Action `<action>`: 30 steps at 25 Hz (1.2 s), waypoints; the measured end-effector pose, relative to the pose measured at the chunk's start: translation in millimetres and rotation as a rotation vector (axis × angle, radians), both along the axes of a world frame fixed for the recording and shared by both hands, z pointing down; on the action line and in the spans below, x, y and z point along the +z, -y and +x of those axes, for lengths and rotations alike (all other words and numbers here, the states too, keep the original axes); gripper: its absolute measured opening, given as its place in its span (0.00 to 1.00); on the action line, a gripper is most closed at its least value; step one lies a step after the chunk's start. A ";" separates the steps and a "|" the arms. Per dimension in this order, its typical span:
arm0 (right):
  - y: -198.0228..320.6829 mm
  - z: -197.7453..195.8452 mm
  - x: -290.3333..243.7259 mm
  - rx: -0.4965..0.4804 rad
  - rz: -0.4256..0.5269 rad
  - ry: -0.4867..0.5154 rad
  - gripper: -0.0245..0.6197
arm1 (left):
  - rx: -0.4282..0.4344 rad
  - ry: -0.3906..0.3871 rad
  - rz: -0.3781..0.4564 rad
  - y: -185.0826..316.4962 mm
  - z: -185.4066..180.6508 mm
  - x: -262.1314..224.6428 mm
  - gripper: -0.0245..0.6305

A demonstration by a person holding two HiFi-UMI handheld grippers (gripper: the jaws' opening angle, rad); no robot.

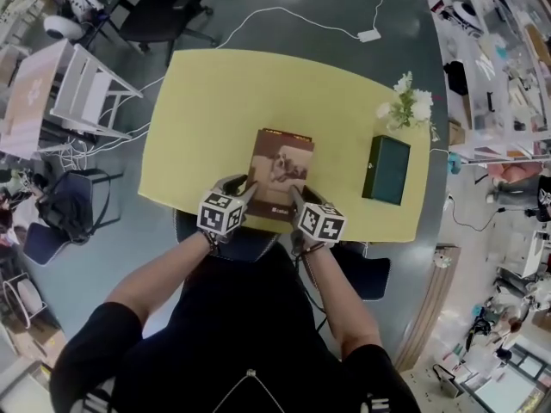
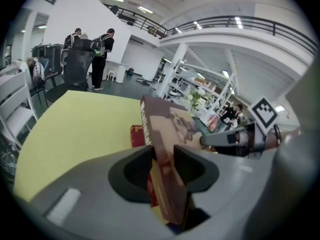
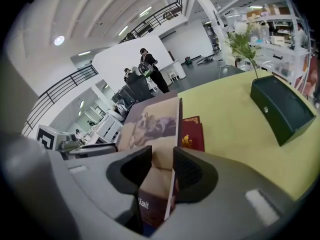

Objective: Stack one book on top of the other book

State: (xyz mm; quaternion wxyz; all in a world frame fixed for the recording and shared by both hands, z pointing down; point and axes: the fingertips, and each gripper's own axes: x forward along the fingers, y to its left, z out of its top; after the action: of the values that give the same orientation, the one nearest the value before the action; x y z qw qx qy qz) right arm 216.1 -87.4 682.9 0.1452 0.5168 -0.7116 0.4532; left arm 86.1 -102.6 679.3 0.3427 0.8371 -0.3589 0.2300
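Left tongs (image 2: 162,166): jaws partway closed and clamped on the near left corner of the brown book (image 2: 167,129).

The red book (image 2: 137,135) lay flat on the yellow desk (image 1: 207,119), straight ahead of both tongs. It showed only as slivers past either side of the brown book. The brown book hung over the red book's near end with its long axis running away from me, in line with the red one. I could not tell whether the two touched.

Right tongs (image 3: 162,166): same partway gap, clamped on the near right corner.

My read: neither hand was nearer the red book, so the carry goes straight forward, then down.

A dark green box (image 1: 386,169) sat well right of the red book, out of the path.
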 end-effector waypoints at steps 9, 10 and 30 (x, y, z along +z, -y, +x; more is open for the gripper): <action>-6.9 33.4 21.3 0.032 -0.037 -0.007 0.25 | 0.041 -0.017 -0.047 -2.0 34.5 24.3 0.26; -7.5 34.8 24.6 0.031 -0.044 -0.008 0.25 | 0.040 -0.018 -0.056 -1.7 36.1 28.2 0.26; 10.7 35.0 80.2 -0.035 -0.110 -0.022 0.25 | -0.020 0.025 -0.153 11.8 37.0 85.2 0.27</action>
State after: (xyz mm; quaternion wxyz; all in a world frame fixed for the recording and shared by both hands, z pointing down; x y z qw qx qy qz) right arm 251.1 -98.1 763.2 0.1891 0.5004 -0.6928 0.4836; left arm 123.1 -114.5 764.5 0.4033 0.8020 -0.3529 0.2639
